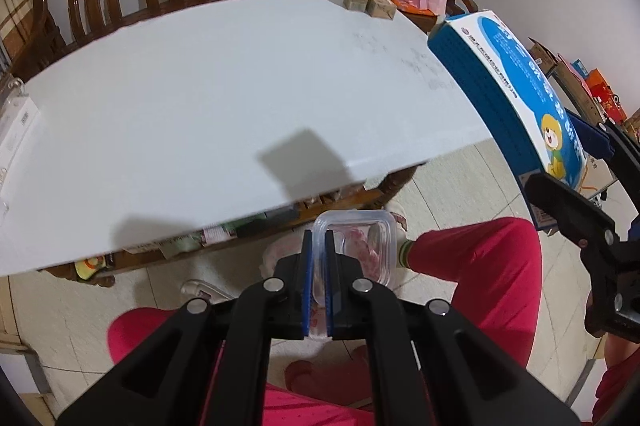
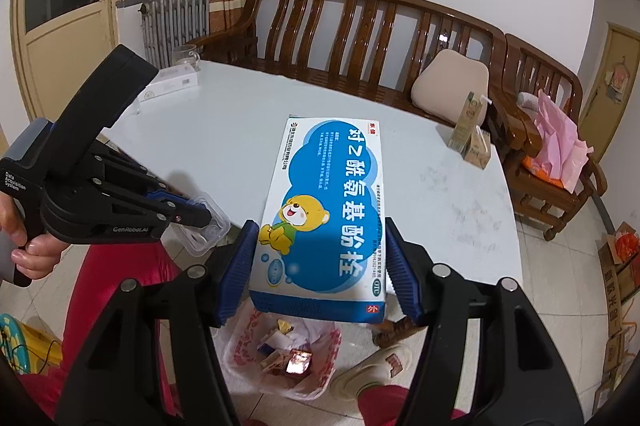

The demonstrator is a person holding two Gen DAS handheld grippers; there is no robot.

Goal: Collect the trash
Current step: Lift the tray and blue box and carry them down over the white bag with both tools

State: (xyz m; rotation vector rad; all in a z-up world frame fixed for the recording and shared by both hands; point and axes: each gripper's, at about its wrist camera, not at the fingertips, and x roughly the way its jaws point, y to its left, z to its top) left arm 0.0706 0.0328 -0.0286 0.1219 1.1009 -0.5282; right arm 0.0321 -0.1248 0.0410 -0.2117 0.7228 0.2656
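The right gripper (image 2: pixel 320 266) holds a blue and white medicine box (image 2: pixel 324 206) by its two long sides, near the end closest to the camera. The long axis of the box points forward, away from the claw, over the edge of the white table (image 2: pixel 224 130); the printed face looks up. Directly below this claw a plastic trash bag (image 2: pixel 280 358) stands open on the floor, with paper scraps and small wrappers inside. The left gripper (image 1: pixel 318 278) is narrow, its pads pinching the wall of a clear plastic container (image 1: pixel 360 250), which hangs in front of the claw. Whether something lies inside I cannot tell. Two small cartons (image 2: pixel 470 136) stand far ahead on the table.
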